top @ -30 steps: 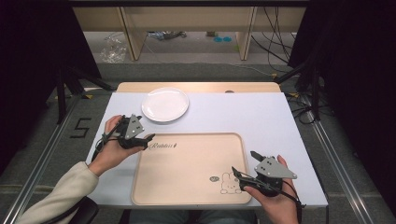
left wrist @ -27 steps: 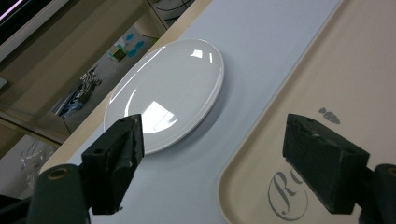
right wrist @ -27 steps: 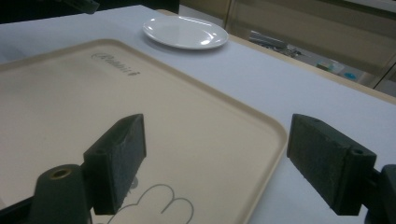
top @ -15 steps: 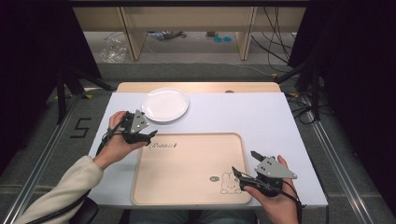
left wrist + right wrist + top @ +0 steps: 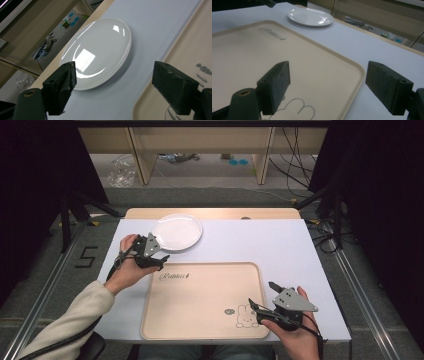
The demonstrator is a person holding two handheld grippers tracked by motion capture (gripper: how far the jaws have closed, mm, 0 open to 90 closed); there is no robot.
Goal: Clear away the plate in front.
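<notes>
1. One round, glossy white plate (image 5: 177,232) lies on the far-left part of one white-topped table (image 5: 250,242); it holds nothing and stands just beyond the far-left corner of the tray, apart from it.
2. One shallow, beige rectangular tray with rounded corners (image 5: 200,295) lies on the near half of the table. Nothing lies in it.
3. Printing on the tray: a line of dark cursive script (image 5: 175,276) runs along its far-left corner and appears to read "Rabbit", though the letters are too small to be sure. A line-drawn rabbit figure (image 5: 245,316) with a small round mark beside it sits at the near-right corner.
4. One numeral "5" (image 5: 86,256) is marked on the grey floor to the left of the table.
5. Two hand-held grippers are present. The left gripper (image 5: 159,261) hovers at the near edge of the plate, close to the tray's far-left corner; in the left gripper view (image 5: 113,83) its jaws stand wide apart with the plate's near rim between them, gripping nothing.
6. The right gripper (image 5: 260,302) is held over the near-right corner of the tray, beside the rabbit figure; in the right gripper view (image 5: 327,85) its jaws are likewise spread wide and empty, straddling the tray's rim.
</notes>
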